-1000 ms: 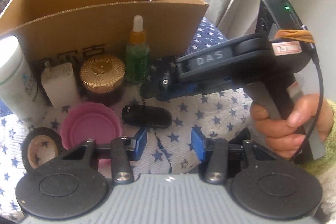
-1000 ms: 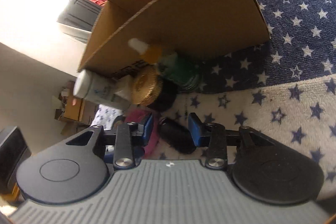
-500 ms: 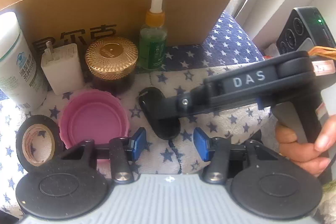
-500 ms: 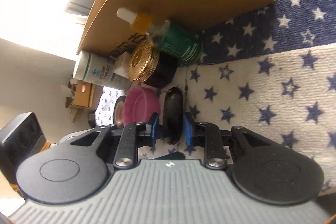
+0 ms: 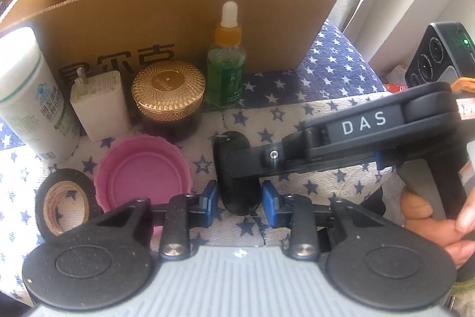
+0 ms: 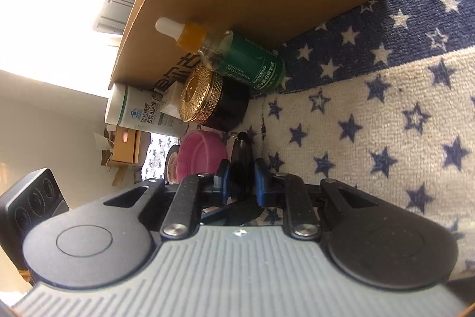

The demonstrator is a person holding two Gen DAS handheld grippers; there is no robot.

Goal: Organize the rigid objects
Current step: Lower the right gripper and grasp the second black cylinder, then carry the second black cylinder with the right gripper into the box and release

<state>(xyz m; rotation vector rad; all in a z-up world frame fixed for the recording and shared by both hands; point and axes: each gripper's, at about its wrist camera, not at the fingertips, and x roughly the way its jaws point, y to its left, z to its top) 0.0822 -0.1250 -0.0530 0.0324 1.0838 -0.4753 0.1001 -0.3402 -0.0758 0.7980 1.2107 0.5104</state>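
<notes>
Left wrist view: a star-patterned towel (image 5: 311,115) carries a cardboard box (image 5: 184,11) at its far edge. A white bottle (image 5: 29,97), charger (image 5: 99,106), gold-lidded jar (image 5: 169,97) and dropper bottle (image 5: 227,61) stand along its front wall. The left gripper (image 5: 237,202) is closing, fingers (image 5: 209,202) astride the black oval case (image 5: 237,183), not touching. Curtains hang at right.

Right wrist view: the right gripper (image 6: 240,181) has its fingers (image 6: 259,181) clamped on the case (image 6: 242,153); bare towel (image 6: 386,138) lies rightward.

Jar (image 5: 168,93) between charger (image 5: 101,106) and dropper bottle (image 5: 226,70)
</notes>
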